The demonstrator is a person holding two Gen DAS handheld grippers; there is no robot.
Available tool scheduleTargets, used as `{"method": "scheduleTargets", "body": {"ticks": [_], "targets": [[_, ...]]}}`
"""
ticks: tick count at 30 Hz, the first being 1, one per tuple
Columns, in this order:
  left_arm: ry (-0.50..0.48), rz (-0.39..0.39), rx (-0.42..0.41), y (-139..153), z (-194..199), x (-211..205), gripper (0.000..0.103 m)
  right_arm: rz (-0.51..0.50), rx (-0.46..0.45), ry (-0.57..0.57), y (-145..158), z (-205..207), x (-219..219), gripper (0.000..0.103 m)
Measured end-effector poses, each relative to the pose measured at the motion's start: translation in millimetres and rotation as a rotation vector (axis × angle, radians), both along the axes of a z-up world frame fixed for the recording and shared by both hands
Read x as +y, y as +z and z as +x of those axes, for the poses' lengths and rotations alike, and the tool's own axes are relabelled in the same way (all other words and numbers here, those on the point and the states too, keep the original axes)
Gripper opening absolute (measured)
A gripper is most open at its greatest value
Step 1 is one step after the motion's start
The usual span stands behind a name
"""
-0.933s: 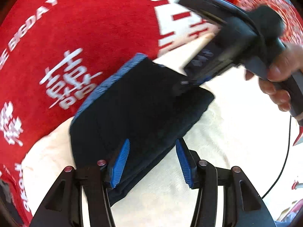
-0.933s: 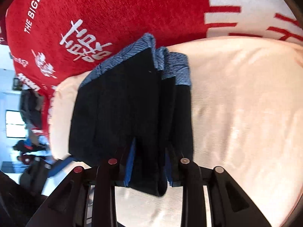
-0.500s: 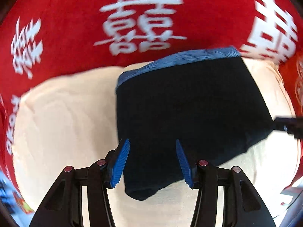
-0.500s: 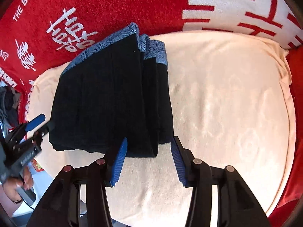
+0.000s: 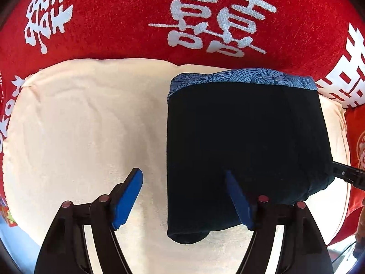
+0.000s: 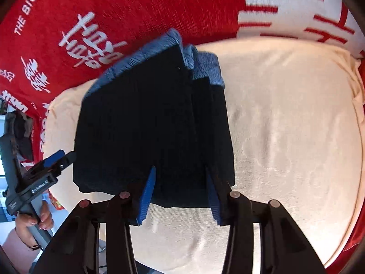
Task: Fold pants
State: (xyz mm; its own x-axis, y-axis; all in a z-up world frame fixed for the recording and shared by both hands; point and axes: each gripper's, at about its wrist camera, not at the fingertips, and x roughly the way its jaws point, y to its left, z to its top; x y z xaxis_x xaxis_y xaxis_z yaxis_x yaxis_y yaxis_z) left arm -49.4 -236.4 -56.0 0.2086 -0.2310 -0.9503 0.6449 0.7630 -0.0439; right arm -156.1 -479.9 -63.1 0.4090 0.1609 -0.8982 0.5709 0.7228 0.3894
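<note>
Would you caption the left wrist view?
Open left tool hovers at folded dark pants on cream cushion.

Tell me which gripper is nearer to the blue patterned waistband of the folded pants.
Neither clearly: both sit at the dark folded end, opposite the waistband. The left gripper, jaws just opened, straddles one corner of the pants; the right gripper brackets the layered edge.
</note>
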Motion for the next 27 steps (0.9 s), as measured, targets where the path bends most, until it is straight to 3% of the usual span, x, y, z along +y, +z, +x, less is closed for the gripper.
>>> {"method": "scheduleTargets", "body": {"ticks": [7, 21, 27], "targets": [[0.016, 0.027, 0.035, -11.8, 8.9, -0.9, 0.076, -0.027, 0.034, 0.021, -3.7, -9.3, 13.1, 0.044], [0.002, 0.044, 0.034, -17.8, 11.7, -4.2, 0.076, -0.034, 0.018, 0.012, 14.5, -19.7, 15.9, 0.046], [0.006, 0.042, 0.042, -22.6, 15.2, -6.0, 0.076, 0.001, 0.008, -0.02, 17.0, -30.5, 13.2, 0.058]]}}
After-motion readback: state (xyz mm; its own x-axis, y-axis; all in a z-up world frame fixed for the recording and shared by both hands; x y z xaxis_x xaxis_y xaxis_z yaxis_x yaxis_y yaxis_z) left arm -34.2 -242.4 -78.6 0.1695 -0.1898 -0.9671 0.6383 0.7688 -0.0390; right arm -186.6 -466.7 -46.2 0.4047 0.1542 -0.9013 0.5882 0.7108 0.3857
